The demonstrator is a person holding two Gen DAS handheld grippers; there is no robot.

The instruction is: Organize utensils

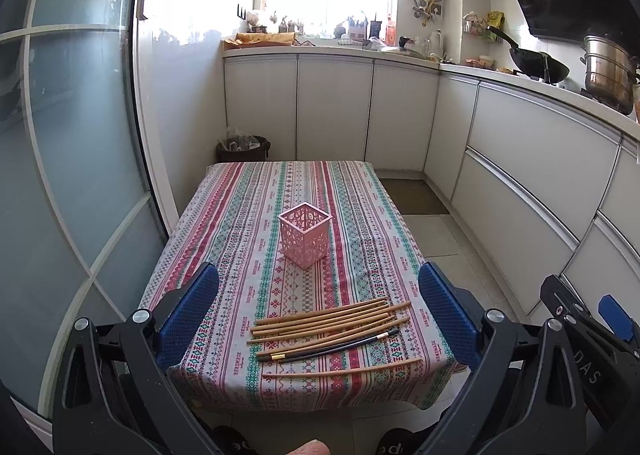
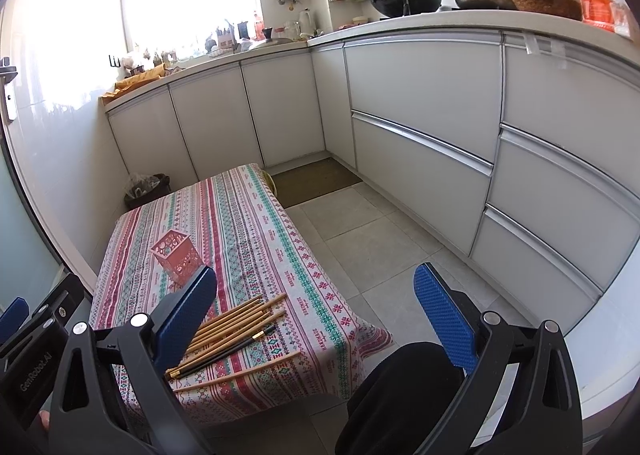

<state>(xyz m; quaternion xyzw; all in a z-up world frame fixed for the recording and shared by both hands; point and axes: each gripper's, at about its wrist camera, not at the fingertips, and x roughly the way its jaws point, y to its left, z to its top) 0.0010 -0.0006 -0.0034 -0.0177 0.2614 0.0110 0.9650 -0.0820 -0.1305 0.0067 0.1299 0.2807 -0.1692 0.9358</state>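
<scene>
Several wooden chopsticks (image 1: 328, 321) and a dark pair with gold bands (image 1: 340, 347) lie in a loose bundle near the front of a low table covered by a striped patterned cloth (image 1: 240, 223). One wooden chopstick (image 1: 344, 369) lies apart, closest to the front edge. A pink lattice holder (image 1: 305, 235) stands upright and empty mid-table. My left gripper (image 1: 319, 319) is open, above the table's front edge, its blue pads either side of the chopsticks. My right gripper (image 2: 316, 319) is open and empty, off the table's right front corner. The chopsticks (image 2: 236, 319) and holder (image 2: 176, 257) also show there.
White kitchen cabinets (image 1: 532, 159) run along the back and right. A frosted glass door (image 1: 72, 159) stands on the left. A black bin (image 1: 243, 149) sits behind the table. A brown mat (image 1: 412, 197) lies on the tiled floor to the right. A black seat (image 2: 404, 387) is by the table corner.
</scene>
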